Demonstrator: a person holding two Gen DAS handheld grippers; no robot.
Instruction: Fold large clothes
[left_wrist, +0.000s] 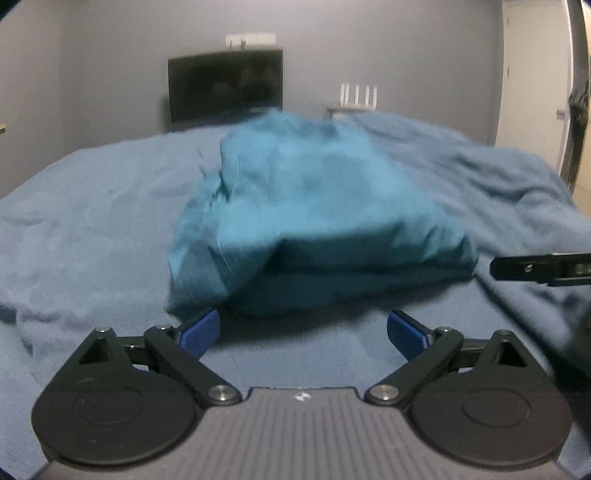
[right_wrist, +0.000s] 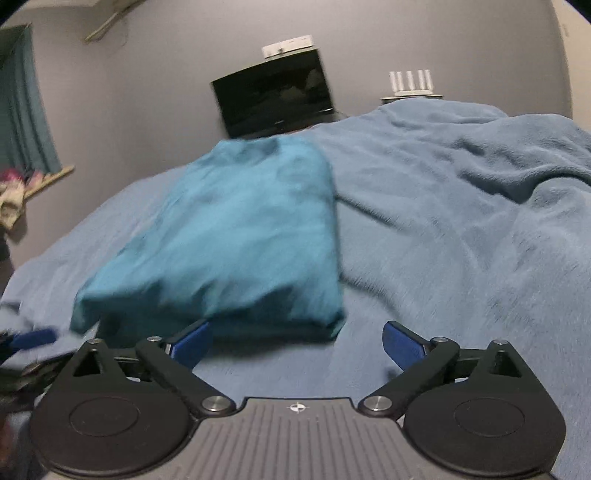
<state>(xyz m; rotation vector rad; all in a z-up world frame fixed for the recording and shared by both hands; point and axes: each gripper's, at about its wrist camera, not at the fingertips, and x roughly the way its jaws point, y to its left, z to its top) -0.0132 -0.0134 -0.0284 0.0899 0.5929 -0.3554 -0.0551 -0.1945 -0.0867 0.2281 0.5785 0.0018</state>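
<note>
Folded teal garment (left_wrist: 314, 206) on blue blanket (left_wrist: 92, 206); no containers visible.

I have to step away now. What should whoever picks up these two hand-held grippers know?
Left hand-held gripper: open, empty, just short of the teal garment's near edge.
Right hand-held gripper: open, empty, at the garment's near right corner.
Garment: lies folded in a compact stack on the blue blanket, nothing gripping it.
Done: the fold looks made and let go.
Left: left side looks rumpled; probably tidy it, or fold once more if it should be smaller.
</note>
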